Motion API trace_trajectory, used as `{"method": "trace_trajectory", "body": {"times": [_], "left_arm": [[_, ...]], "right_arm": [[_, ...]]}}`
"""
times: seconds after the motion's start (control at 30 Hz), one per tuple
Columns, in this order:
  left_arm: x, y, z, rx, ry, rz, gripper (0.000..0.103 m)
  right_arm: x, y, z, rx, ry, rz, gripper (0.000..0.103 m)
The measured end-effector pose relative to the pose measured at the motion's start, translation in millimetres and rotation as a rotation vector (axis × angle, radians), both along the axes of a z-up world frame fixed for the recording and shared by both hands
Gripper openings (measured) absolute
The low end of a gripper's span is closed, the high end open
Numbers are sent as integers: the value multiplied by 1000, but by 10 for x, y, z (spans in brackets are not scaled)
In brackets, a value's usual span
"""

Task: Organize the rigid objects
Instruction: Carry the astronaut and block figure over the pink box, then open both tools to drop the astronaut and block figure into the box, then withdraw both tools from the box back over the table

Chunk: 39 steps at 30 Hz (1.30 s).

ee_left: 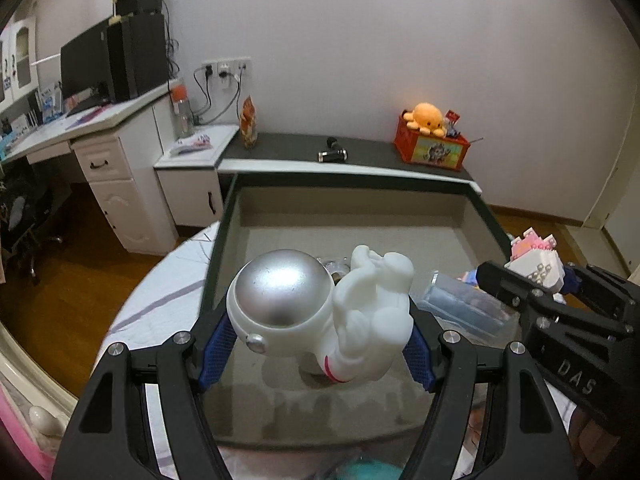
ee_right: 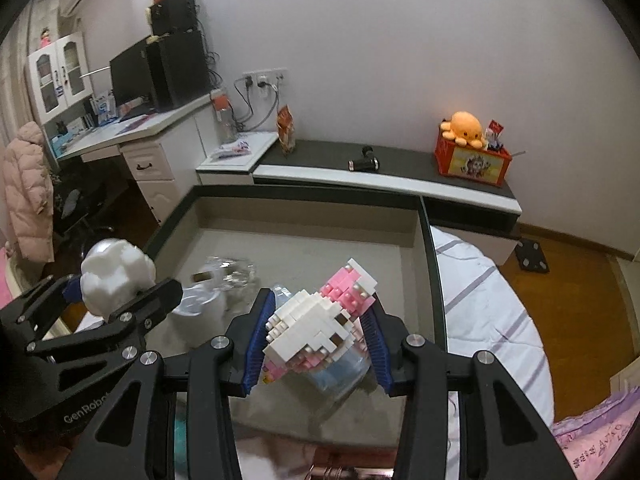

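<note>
My left gripper (ee_left: 318, 344) is shut on a white astronaut figure (ee_left: 360, 312) with a silver visor, held above the grey tray (ee_left: 228, 216). Its blue pads (ee_left: 216, 354) press the figure's helmet and body from both sides. My right gripper (ee_right: 318, 332) is shut on a white and pink brick-built figure (ee_right: 320, 320), also over the tray (ee_right: 424, 248). In the left wrist view the right gripper (ee_left: 560, 292) shows at the right with the brick figure (ee_left: 536, 258). In the right wrist view the left gripper (ee_right: 116, 300) shows at the left with the astronaut (ee_right: 116, 276).
Clear glass or plastic items (ee_right: 228, 280) and a transparent box (ee_left: 464, 304) lie in the tray, which rests on a bed with a striped white sheet (ee_right: 488, 300). Beyond stand a dark low shelf (ee_left: 360, 152) with an orange crate (ee_left: 432, 148) and plush toy, and a white desk (ee_left: 100, 128).
</note>
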<state>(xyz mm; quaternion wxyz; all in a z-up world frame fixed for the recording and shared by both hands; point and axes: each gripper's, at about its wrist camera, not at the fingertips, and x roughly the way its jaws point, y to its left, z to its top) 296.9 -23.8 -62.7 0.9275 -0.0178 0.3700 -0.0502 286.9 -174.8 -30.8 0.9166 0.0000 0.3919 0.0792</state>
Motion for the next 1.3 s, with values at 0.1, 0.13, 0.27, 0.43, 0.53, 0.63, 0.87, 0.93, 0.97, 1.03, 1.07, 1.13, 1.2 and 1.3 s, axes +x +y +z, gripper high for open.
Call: {"method": "trace_trajectory", "body": {"times": [0.1, 0.13, 0.27, 0.43, 0.53, 0.63, 0.87, 0.93, 0.97, 1.03, 1.07, 1.13, 1.2, 1.3], "left_arm": [[83, -75, -73, 16, 18, 2, 74], [115, -86, -88, 24, 20, 8, 74], [112, -113, -77, 57, -10, 38, 88], [30, 9, 12, 60, -45, 76, 100], [-88, 86, 115, 57, -79, 92, 103], [-221, 130, 211, 58, -105, 104, 103], [-698, 231, 500, 35, -161, 112, 103], [-853, 218, 560, 36, -174, 110, 103], [-941, 219, 593, 37, -179, 110, 103], [-1132, 237, 638, 26, -188, 108, 103], [-1219, 242, 654, 19, -189, 105, 103], [-1381, 245, 686, 13, -189, 101, 103], [-1560, 258, 720, 9, -195, 97, 103], [-1756, 261, 759, 5, -199, 96, 103]], "right_arm": [[122, -36, -96, 9, 24, -3, 45], [159, -38, -135, 10, 38, 2, 45], [206, -78, -165, 29, 37, -4, 47], [211, -172, -173, 31, 42, -43, 77], [172, -216, -154, 76, 46, -42, 86], [87, -187, -80, 70, 21, -56, 98], [-364, -173, 261, 66, -74, -91, 103], [-554, -159, 374, 60, -99, -101, 103], [-633, -153, 415, 60, -111, -103, 103], [-831, -156, 503, 57, -130, -108, 103], [-906, -160, 530, 54, -133, -111, 103], [-1094, -177, 600, 54, -142, -124, 103], [-1259, -191, 675, 52, -160, -132, 103], [-1511, -181, 782, 37, -187, -140, 103]]}}
